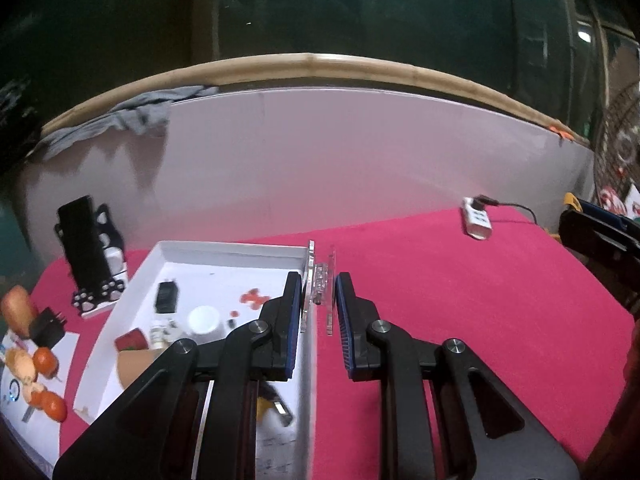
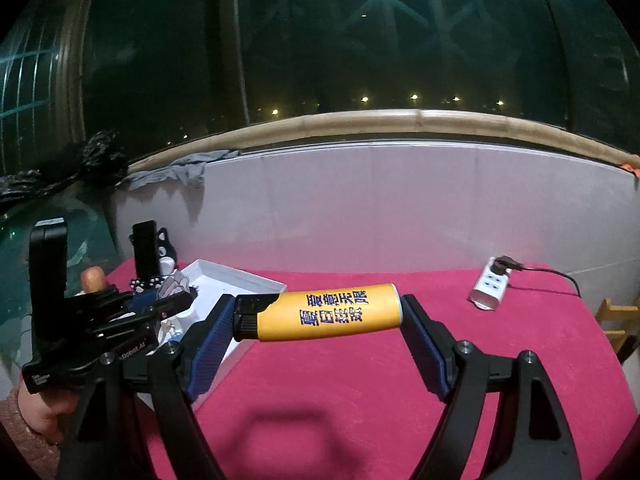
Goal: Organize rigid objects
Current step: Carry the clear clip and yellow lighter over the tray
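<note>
Sorting looks partly done: white box [image 1: 224,254] at nine o'clock already holds small items. Left gripper [image 1: 318,304] pinches a clear acrylic piece [image 1: 320,284]; right gripper [image 2: 320,316] clamps a yellow lighter [image 2: 328,312] endwise, both above red cloth [image 1: 480,300], undelivered.

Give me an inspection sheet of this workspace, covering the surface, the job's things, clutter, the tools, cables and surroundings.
Surface: pink cloth over the table, grey backboard behind.
Job's things: white tray at the left holding small items; yellow lighter; clear acrylic piece.
Clutter: toy skewers and a phone stand with paw prints left of the tray.
Tools: left tool shut on the clear acrylic piece at the tray's right wall; right tool holds the yellow lighter crosswise above the cloth.
Cables: black cable plugged into a white power strip at the far right.
Surroundings: dark window with distant lights, grey rag on the sill.
</note>
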Tool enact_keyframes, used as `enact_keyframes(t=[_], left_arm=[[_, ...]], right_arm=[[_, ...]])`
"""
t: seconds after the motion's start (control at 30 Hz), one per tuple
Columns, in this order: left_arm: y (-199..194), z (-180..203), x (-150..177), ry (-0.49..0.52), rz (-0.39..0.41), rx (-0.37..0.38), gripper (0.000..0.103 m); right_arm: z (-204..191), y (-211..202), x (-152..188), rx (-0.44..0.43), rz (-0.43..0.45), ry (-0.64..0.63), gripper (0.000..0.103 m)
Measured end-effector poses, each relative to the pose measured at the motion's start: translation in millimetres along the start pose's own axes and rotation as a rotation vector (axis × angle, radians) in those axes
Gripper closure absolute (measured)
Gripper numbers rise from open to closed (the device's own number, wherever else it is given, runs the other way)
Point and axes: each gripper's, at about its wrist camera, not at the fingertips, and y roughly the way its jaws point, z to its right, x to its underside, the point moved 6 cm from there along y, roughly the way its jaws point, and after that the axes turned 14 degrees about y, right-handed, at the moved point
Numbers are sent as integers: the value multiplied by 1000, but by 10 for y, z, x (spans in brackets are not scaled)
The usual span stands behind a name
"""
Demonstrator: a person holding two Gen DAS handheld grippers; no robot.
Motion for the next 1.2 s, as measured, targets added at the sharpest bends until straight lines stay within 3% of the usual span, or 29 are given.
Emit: enact_keyframes(t=[0.33,0.67,1.2], left_arm=[[-85,-620,230,-108,-4,-90,86],[-124,-1253,575,-203,-47,-195,86],[-130,-1549,784,-270,-61,-210,86]], right_arm=[[-453,254,-32,-54,-30,-61,22],[-969,653,155,-115,-113,-76,22],[-1294,881,241,-140,-151,-114,22]])
